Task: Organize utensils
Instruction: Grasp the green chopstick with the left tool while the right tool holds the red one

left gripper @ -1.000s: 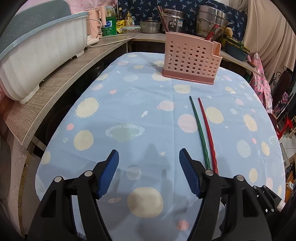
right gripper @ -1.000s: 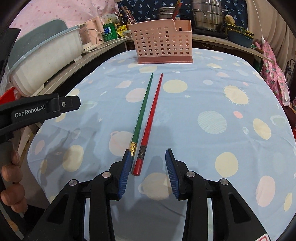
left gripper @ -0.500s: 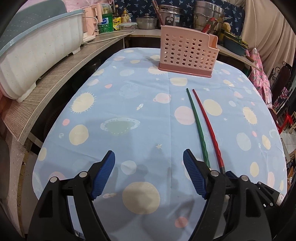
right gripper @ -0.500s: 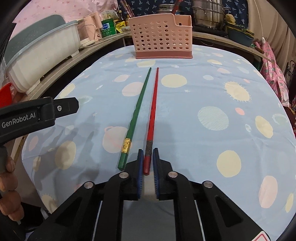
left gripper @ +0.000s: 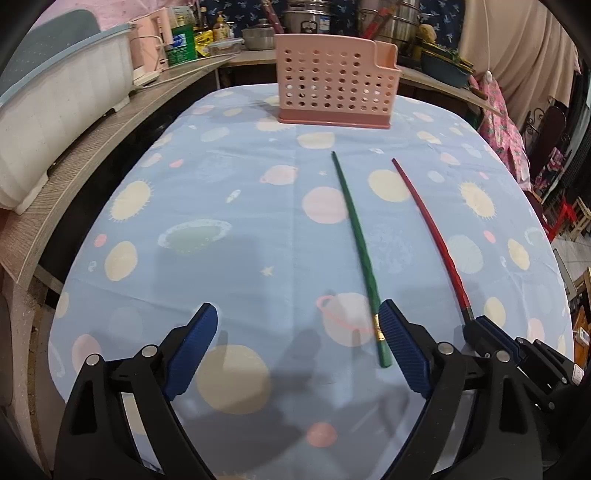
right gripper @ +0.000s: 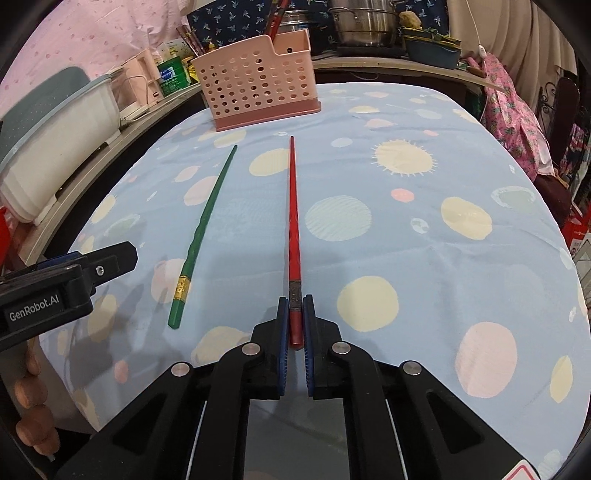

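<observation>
My right gripper (right gripper: 295, 306) is shut on the thick end of a red chopstick (right gripper: 293, 206), which points away toward a pink perforated utensil basket (right gripper: 258, 85) at the table's far end. The red chopstick (left gripper: 428, 229) and right gripper (left gripper: 491, 332) also show in the left wrist view. A green chopstick (left gripper: 358, 243) lies on the cloth; its thick end rests just inside my right finger pad (left gripper: 402, 343). My left gripper (left gripper: 295, 339) is open and empty, low over the near table. The green chopstick (right gripper: 199, 236) lies left of the red one.
The table wears a blue cloth with planets (left gripper: 221, 206). A white tub (left gripper: 55, 110) sits on a wooden ledge at left. Pots and bottles (left gripper: 295, 22) crowd the counter behind the basket (left gripper: 332, 85). Pink clothing (right gripper: 517, 110) hangs at right.
My right gripper closed on the red chopstick and swung it to the right, apart from the green one. My left gripper moved right, toward the green chopstick's thick end.
</observation>
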`<state>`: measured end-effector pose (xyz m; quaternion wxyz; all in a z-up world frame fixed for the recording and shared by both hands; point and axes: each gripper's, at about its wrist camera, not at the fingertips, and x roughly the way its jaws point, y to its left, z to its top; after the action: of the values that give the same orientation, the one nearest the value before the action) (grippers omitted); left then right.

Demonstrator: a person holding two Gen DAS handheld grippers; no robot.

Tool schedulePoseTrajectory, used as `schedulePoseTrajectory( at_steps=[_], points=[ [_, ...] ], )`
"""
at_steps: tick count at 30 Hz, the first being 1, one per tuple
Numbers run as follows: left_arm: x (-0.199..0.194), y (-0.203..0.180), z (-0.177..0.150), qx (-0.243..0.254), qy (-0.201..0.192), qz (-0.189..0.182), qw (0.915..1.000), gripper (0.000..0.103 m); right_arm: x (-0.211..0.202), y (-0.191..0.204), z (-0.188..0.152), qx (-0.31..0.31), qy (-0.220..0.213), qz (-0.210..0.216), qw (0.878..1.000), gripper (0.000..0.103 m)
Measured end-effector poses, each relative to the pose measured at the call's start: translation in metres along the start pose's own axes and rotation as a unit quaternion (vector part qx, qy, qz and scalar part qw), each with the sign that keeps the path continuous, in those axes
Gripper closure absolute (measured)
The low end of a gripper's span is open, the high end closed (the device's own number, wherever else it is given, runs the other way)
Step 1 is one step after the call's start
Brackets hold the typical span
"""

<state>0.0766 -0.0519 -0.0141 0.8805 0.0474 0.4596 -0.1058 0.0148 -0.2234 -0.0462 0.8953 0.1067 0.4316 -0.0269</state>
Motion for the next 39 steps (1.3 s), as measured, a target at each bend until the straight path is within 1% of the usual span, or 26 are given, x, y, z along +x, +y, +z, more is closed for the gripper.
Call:
schedulePoseTrajectory(
  at_steps=[10, 17, 20, 24, 26, 27, 28, 29, 30, 31, 32, 33, 39],
  points=[
    [0.019, -0.028, -0.010, 0.015, 0.029, -0.024, 0.9992, 0.017, -0.006, -0.011, -0.005, 0.006, 0.000, 0.001, 1.000, 0.096],
    [0.031, -0.028, -0.014, 0.005, 0.046, -0.031, 0.9984, 0.017, -0.006, -0.012, -0.005, 0.004, 0.000, 0.001, 1.000, 0.096],
    [0.032, -0.028, -0.015, 0.006, 0.042, -0.028, 0.9987, 0.021, -0.006, -0.012, -0.006, 0.003, 0.000, 0.000, 1.000, 0.096],
    [0.030, -0.028, -0.017, 0.016, 0.031, -0.018, 0.9992, 0.034, -0.006, -0.012, -0.006, 0.002, -0.001, 0.000, 1.000, 0.096],
    [0.028, -0.027, -0.019, 0.021, 0.026, -0.016, 0.9993, 0.039, -0.007, -0.012, -0.007, 0.001, -0.001, 0.000, 1.000, 0.096],
    [0.028, -0.026, -0.019, 0.023, 0.025, -0.017, 0.9993, 0.044, -0.006, -0.012, -0.007, 0.001, -0.001, 0.000, 1.000, 0.096],
    [0.027, -0.026, -0.019, 0.025, 0.024, -0.017, 0.9993, 0.052, -0.007, -0.012, -0.007, 0.001, -0.001, -0.001, 1.000, 0.096],
    [0.026, -0.027, -0.019, 0.029, 0.022, -0.016, 0.9992, 0.057, -0.006, -0.012, -0.007, 0.001, -0.001, -0.001, 1.000, 0.096],
    [0.025, -0.028, -0.019, 0.032, 0.022, -0.019, 0.9991, 0.066, -0.006, -0.012, -0.007, 0.001, -0.001, 0.000, 1.000, 0.096],
    [0.025, -0.029, -0.019, 0.034, 0.022, -0.022, 0.9989, 0.078, -0.006, -0.012, -0.007, 0.002, -0.001, 0.000, 1.000, 0.096],
    [0.024, -0.029, -0.019, 0.037, 0.023, -0.026, 0.9987, 0.085, -0.006, -0.012, -0.007, 0.001, 0.000, 0.000, 1.000, 0.096],
    [0.024, -0.030, -0.019, 0.039, 0.024, -0.031, 0.9985, 0.095, -0.007, -0.012, -0.007, 0.001, 0.000, 0.000, 1.000, 0.096],
    [0.018, -0.028, -0.018, 0.033, 0.035, -0.056, 0.9973, 0.096, -0.009, -0.011, -0.006, 0.004, 0.005, 0.008, 1.000, 0.096]
  ],
)
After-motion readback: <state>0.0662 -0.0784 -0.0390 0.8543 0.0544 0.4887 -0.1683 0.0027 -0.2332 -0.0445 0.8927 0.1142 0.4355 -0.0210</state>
